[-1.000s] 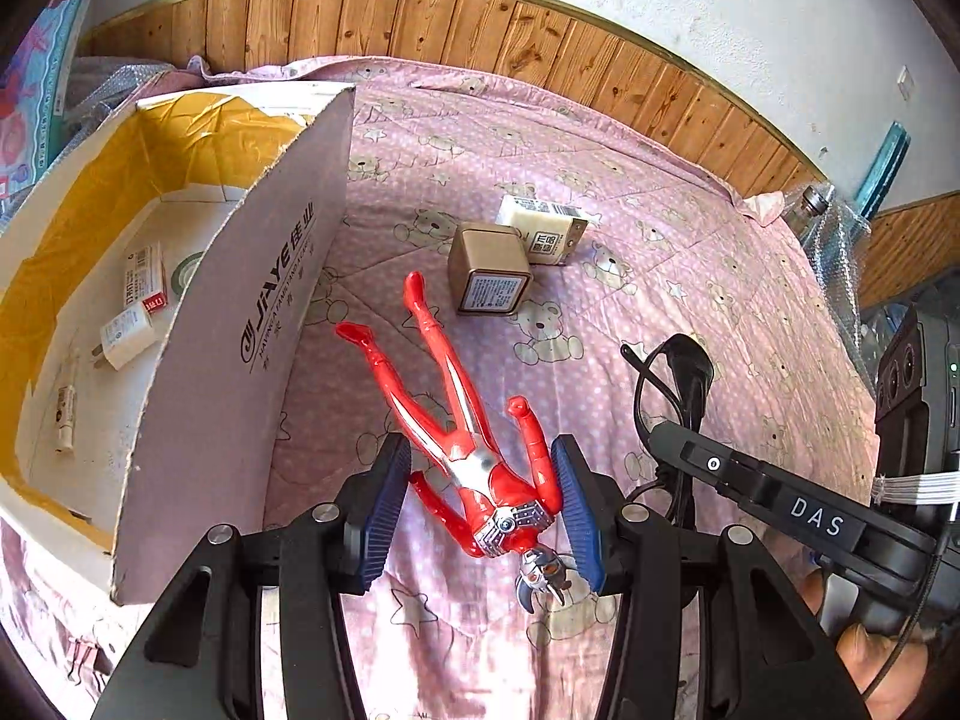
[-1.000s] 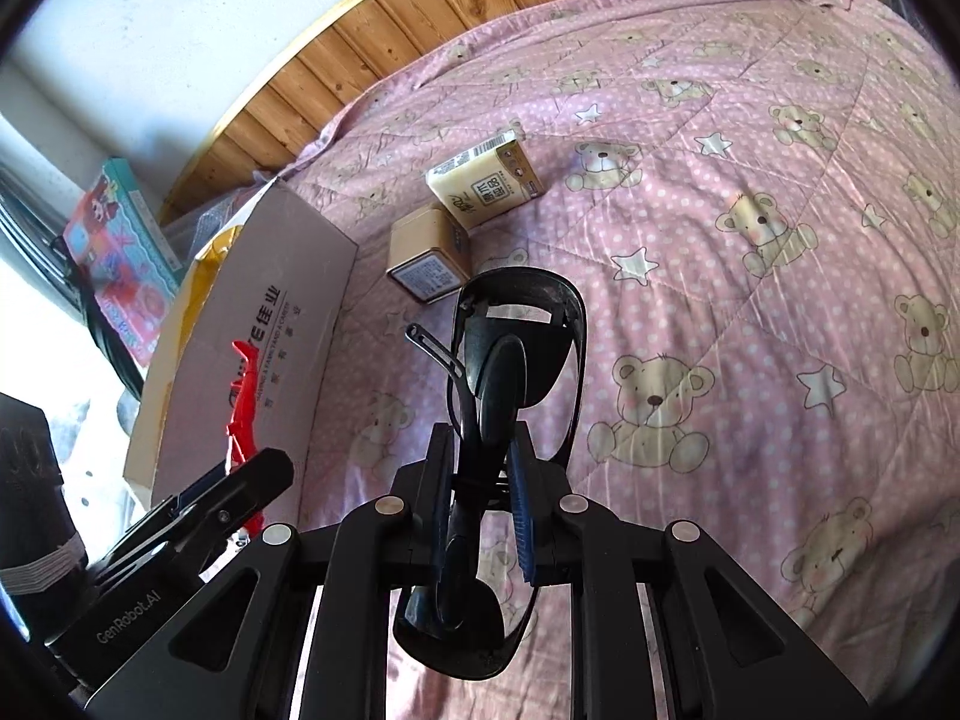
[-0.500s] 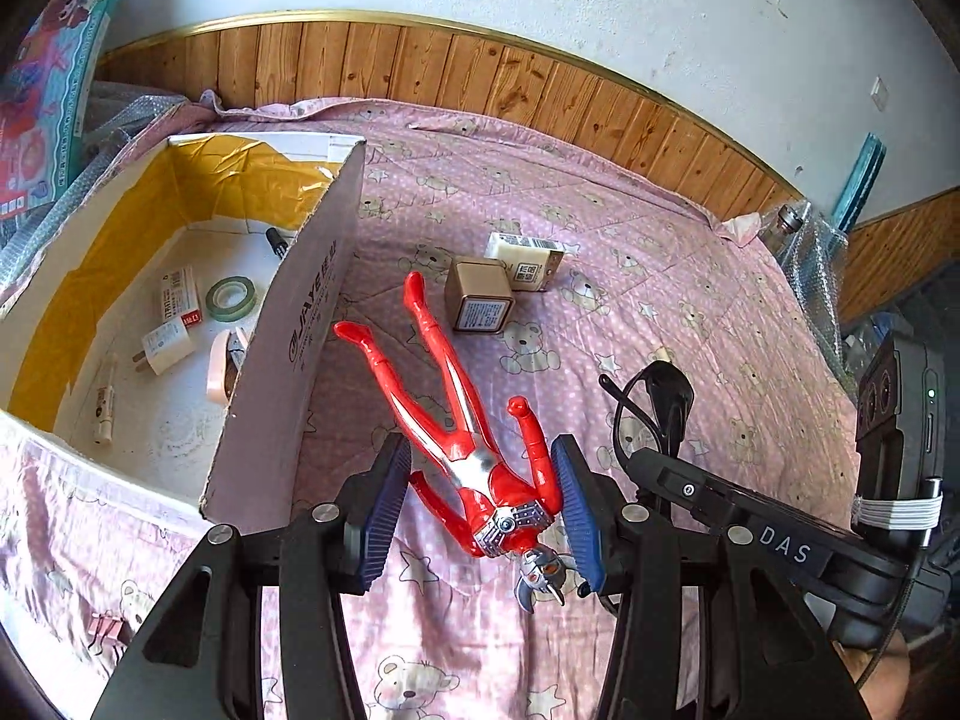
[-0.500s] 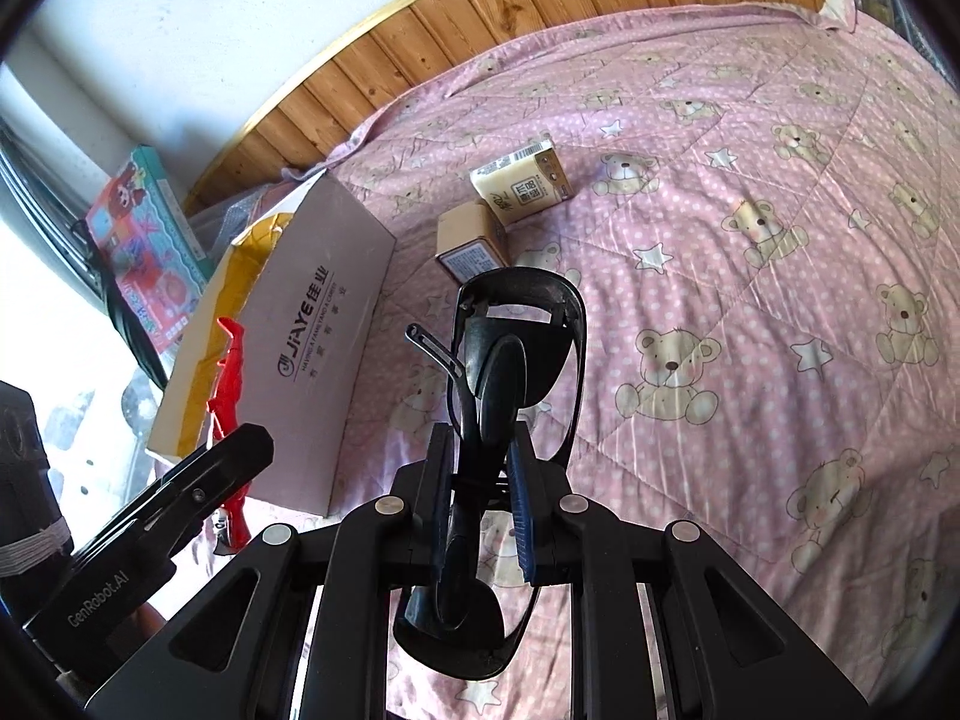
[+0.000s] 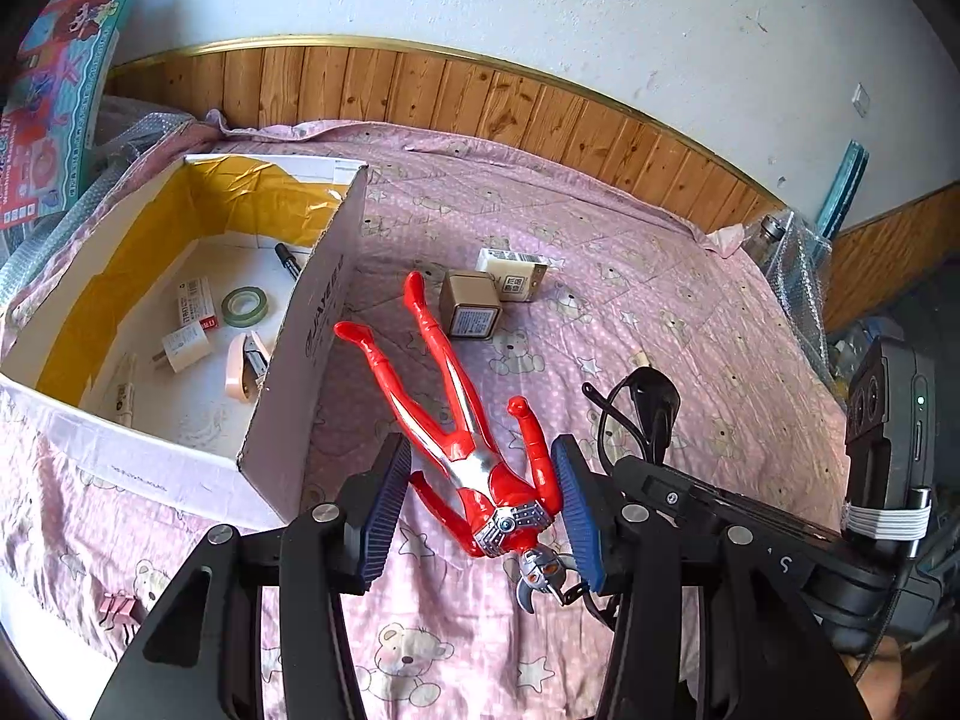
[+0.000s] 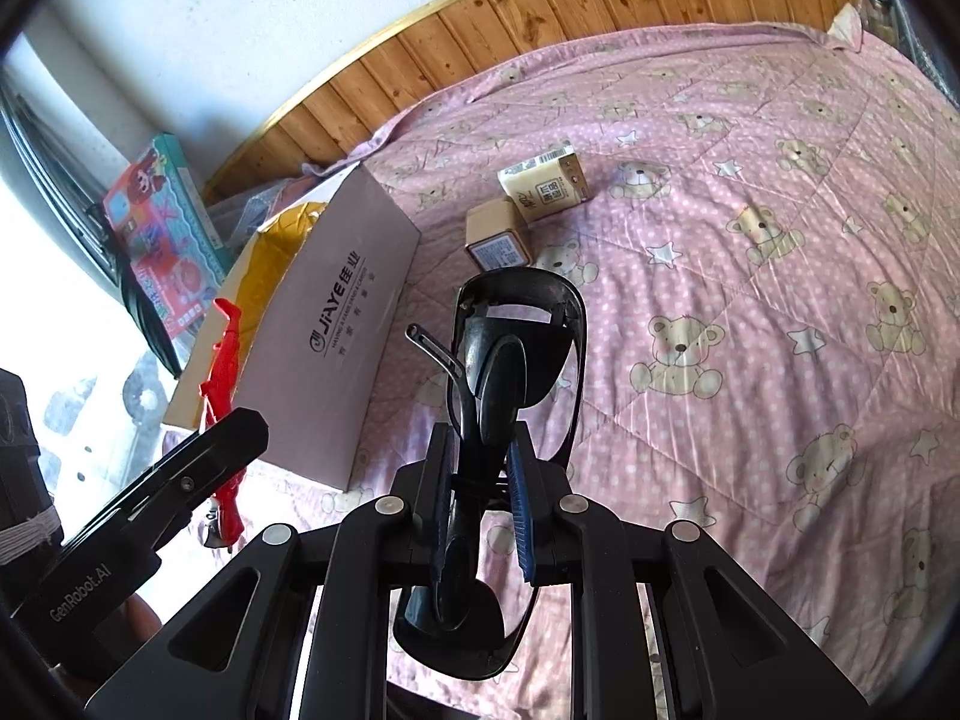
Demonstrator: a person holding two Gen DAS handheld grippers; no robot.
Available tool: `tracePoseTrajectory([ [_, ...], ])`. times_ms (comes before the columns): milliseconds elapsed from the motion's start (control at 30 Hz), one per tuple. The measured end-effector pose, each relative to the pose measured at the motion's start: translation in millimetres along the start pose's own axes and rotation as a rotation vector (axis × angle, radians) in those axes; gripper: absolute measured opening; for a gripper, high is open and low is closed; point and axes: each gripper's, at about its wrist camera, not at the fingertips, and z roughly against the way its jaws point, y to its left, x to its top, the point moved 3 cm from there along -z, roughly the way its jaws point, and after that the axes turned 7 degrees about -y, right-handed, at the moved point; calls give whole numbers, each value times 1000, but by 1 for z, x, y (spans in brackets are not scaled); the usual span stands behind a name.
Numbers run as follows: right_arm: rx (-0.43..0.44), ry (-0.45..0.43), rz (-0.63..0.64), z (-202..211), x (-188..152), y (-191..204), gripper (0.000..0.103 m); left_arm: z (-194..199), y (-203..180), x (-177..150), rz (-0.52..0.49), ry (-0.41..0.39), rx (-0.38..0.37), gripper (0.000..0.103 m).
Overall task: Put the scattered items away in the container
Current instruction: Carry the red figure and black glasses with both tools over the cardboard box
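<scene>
The open white cardboard box (image 5: 300,360), at nine o'clock in the left view, already contains tape, a charger, a marker and small packets. The left gripper (image 5: 480,510) clamps a red plastic hero figure (image 5: 462,420); the right gripper (image 6: 480,498) pinches black sunglasses (image 6: 516,348). Both are carried outside the box. A brown carton (image 5: 469,305) and cream packet (image 5: 511,275) remain at twelve o'clock on the pink bear-print quilt (image 6: 750,330), below wood panelling (image 5: 480,96).

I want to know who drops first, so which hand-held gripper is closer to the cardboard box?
Left. The left hand-held gripper, holding the red figure, is beside the cardboard box; the right hand-held gripper, holding sunglasses, is farther out.
</scene>
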Motion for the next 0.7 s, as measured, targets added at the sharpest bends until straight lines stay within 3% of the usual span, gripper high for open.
tracePoseTrajectory([
  [700, 26, 3, 73, 13, -30, 32, 18, 39, 16, -15, 38, -48, 24, 50],
])
